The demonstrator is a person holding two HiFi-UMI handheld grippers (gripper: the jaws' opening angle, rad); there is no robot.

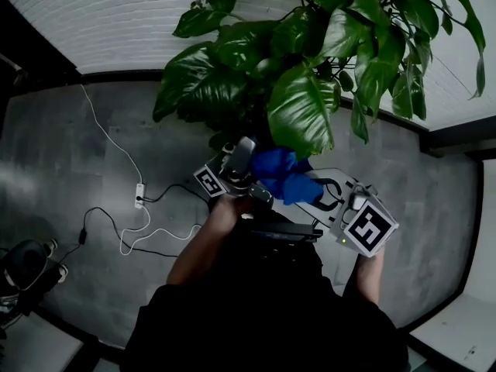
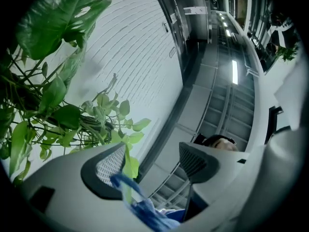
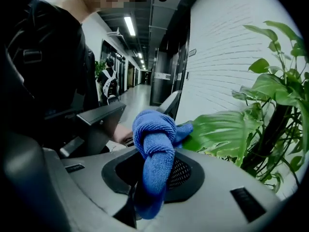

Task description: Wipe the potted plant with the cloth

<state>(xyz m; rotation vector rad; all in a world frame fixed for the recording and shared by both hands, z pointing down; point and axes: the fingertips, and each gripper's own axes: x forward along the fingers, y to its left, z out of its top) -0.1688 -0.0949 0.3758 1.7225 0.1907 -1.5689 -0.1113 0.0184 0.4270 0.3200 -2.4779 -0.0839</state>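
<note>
The potted plant (image 1: 310,45) spreads broad green leaves over the top of the head view; its pot is hidden. One large leaf (image 1: 298,115) hangs down to the blue cloth (image 1: 283,178). My right gripper (image 1: 325,196) is shut on that cloth (image 3: 154,144), which is bunched between the jaws and rests against the leaf (image 3: 217,129). My left gripper (image 1: 244,161) points upward just left of the cloth. Its jaws (image 2: 152,161) stand open. A leaf edge (image 2: 128,166) runs close by the left pad, and a fold of cloth (image 2: 149,214) lies low between the jaws.
A white cable and power strip (image 1: 139,196) lie on the grey floor at the left. A white brick wall (image 1: 93,22) stands behind the plant. A dark wheeled base (image 1: 27,266) sits at the far left, and a pale ledge (image 1: 457,339) at the bottom right.
</note>
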